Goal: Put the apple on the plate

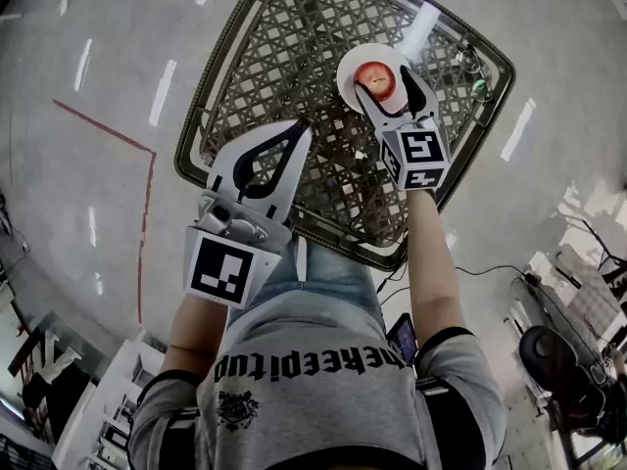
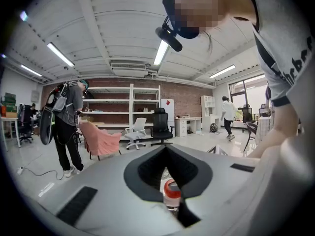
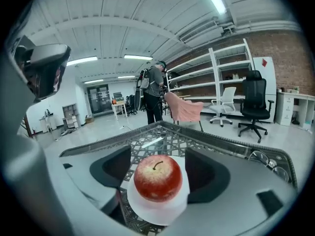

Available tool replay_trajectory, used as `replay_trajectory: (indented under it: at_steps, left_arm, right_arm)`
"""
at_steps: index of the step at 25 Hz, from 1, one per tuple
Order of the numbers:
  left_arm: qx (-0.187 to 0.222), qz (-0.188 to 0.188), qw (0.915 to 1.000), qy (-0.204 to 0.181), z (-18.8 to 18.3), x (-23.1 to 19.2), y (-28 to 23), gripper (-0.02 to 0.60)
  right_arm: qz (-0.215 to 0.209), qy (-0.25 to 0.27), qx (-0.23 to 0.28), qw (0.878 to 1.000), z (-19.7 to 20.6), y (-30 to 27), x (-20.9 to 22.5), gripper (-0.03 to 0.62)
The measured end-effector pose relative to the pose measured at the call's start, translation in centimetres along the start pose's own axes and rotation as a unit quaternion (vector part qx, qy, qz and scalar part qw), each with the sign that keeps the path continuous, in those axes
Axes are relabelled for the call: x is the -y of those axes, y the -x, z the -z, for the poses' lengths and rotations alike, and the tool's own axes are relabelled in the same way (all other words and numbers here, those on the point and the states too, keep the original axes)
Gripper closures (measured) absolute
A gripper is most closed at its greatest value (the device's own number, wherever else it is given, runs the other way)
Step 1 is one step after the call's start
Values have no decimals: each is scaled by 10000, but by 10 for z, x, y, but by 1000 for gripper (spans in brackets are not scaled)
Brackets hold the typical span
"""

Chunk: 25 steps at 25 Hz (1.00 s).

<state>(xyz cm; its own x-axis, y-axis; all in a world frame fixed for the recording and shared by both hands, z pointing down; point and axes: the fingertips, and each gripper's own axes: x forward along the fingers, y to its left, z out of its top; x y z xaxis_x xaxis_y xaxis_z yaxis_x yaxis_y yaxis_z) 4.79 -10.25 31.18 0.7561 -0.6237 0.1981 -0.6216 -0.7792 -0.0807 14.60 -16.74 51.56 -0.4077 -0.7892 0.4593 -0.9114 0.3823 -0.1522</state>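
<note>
A red apple point(image 1: 374, 74) point(image 3: 158, 177) rests on a small white plate point(image 1: 348, 62) point(image 3: 157, 213) at the far right of a lattice-topped table point(image 1: 284, 57). My right gripper point(image 1: 384, 79) point(image 3: 160, 168) is open with the apple between its dark pads point(image 3: 114, 166). A narrow gap shows on each side of the fruit. My left gripper point(image 1: 301, 128) point(image 2: 166, 149) hovers over the table's near left part, well apart from the plate. Its jaws are shut, tips together, with nothing held. A small red and white shape point(image 2: 172, 191) shows through the gap behind those tips.
A pair of glasses point(image 1: 477, 67) point(image 3: 266, 162) lies near the table's right corner. The table's metal rim point(image 1: 211, 96) runs around the lattice. Farther off are a standing person point(image 2: 66, 127), office chairs point(image 2: 162, 127) and shelving point(image 2: 123, 107) on the grey floor.
</note>
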Motion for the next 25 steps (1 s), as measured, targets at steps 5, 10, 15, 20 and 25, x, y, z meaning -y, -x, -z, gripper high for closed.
replay_trajectory:
  at_steps: [5, 10, 15, 20, 25]
  left_arm:
    - [74, 36, 10000, -54, -8, 6, 4, 568]
    - [208, 140, 9996, -121, -16, 8, 11, 568]
    - [288, 382, 9987, -200, -21, 8, 20, 568]
    - [336, 643, 9971, -240, -22, 5, 26, 568]
    - [418, 885, 9948, -297, -27, 4, 36, 568]
  right_arm:
    - [40, 21, 163, 9999, -15, 15, -6, 350]
    - [102, -33, 361, 9993, -32, 31, -15, 450]
    - [295, -143, 549, 9980, -47, 49, -28, 531]
    - [520, -255, 764, 9954, -63, 67, -37, 605]
    - [623, -258, 876, 9939, -79, 89, -56, 603]
